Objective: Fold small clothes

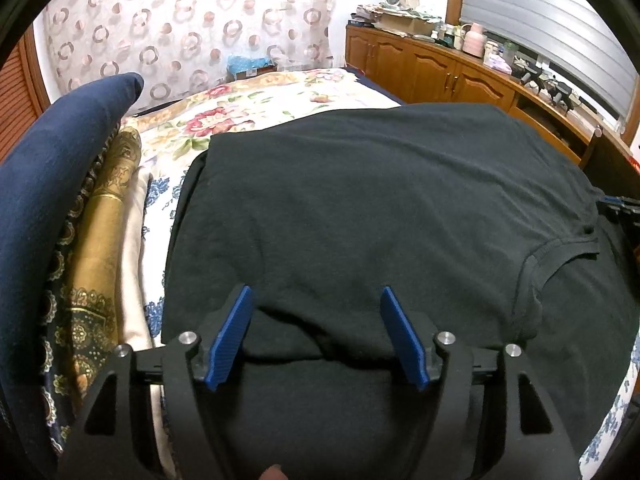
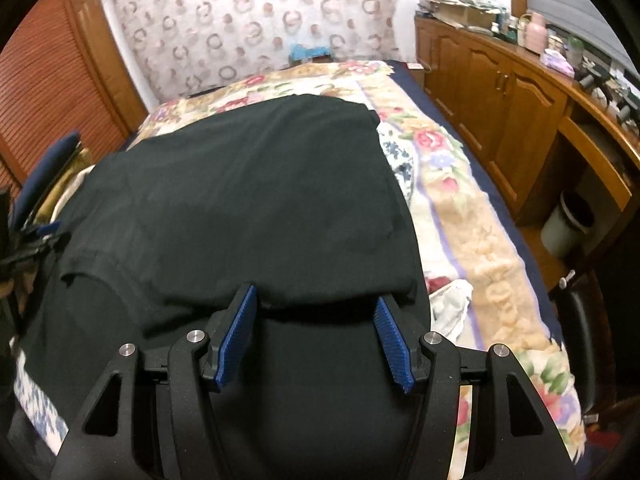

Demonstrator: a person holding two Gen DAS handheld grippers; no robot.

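1. A black shirt [image 1: 380,208] lies spread flat on the bed [image 1: 280,96] — a folded edge near both grippers.
2. Left gripper [image 1: 316,300]: fingers wide, over the shirt, gripping nothing.
3. Right gripper [image 2: 314,298]: fingers wide too — nothing pinched.
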